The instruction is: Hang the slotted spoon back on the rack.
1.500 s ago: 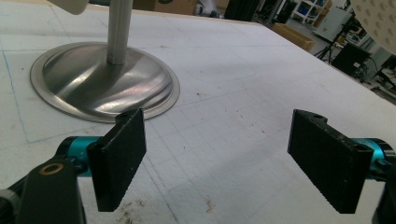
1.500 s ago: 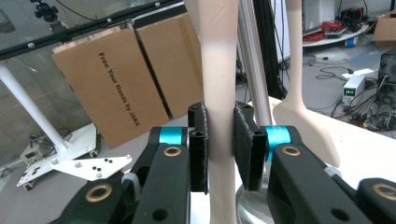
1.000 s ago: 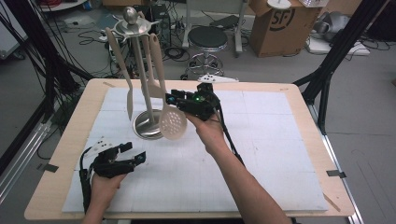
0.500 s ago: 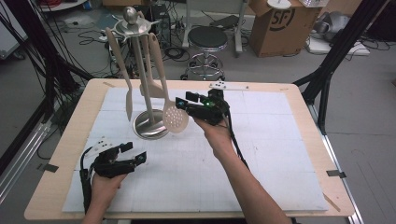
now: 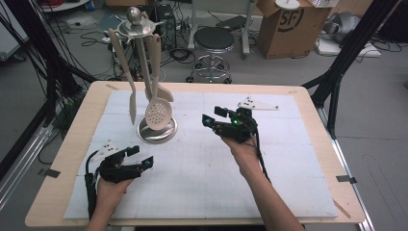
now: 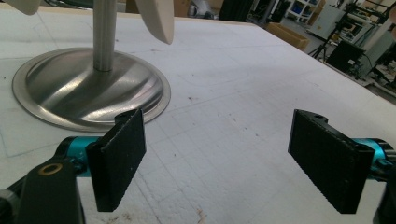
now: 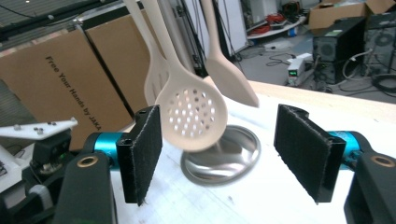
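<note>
Left gripper (image 5: 144, 162) rests low on the white mat (image 5: 202, 192) at the near left of the table (image 5: 62, 192), jaws wide apart and holding nothing; in the left gripper view the mat shows bare between its pads (image 6: 117, 158). Just beyond it stands the rack (image 5: 155, 132), a round steel base with an upright post, from which pale utensils hang. The base (image 6: 88, 88) lies near the left pad in the left gripper view, apart from it. The skimmer (image 5: 158, 114), a perforated spoon, hangs from the rack over the base, with a spatula (image 5: 131, 86) to its left and other utensils close behind. Right gripper (image 5: 211, 118) is held above the mat at centre, well to the right of the rack, pointing toward it, jaws fully spread and empty. In the right gripper view the skimmer (image 7: 191, 116) appears between the pads, nearer the left one, farther off and clear of both.
</note>
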Available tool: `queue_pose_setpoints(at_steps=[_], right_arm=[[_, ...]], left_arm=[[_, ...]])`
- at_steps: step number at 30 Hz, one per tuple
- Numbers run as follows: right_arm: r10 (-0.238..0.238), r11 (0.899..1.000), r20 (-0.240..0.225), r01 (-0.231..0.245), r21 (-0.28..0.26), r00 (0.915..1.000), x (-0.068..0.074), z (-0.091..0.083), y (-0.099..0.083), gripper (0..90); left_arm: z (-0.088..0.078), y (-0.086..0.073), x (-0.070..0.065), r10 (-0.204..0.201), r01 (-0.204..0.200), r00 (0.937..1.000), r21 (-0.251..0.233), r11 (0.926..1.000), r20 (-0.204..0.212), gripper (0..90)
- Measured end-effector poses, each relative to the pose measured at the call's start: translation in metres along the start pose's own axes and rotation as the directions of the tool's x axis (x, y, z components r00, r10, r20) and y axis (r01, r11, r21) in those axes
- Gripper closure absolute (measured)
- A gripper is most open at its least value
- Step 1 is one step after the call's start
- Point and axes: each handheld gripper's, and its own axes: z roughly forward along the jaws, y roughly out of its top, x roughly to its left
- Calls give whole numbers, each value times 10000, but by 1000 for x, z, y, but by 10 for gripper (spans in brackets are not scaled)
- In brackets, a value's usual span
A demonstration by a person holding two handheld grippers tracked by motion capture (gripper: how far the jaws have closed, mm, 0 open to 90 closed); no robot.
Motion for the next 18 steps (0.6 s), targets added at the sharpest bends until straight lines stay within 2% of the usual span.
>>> queue_pose_setpoints(at_steps=[2, 10, 14, 18], right_arm=[[-125, 9999, 211, 123, 98, 9997, -4, -7, -6, 313], [274, 9995, 518, -280, 127, 9983, -20, -33, -26, 307], [234, 9995, 679, -246, 175, 9974, -25, -41, -32, 304], [400, 9988, 814, -421, 238, 9959, -30, -47, -40, 294]], left_arm=[[0, 0, 1, 14, -14, 10000, 0, 10000, 1, 196], [2, 0, 0, 93, -93, 10000, 9, 10000, 34, 195], [3, 0, -1, 86, -85, 9999, -34, 10000, 77, 192], [3, 0, -1, 105, -105, 9999, 4, 9999, 65, 190]])
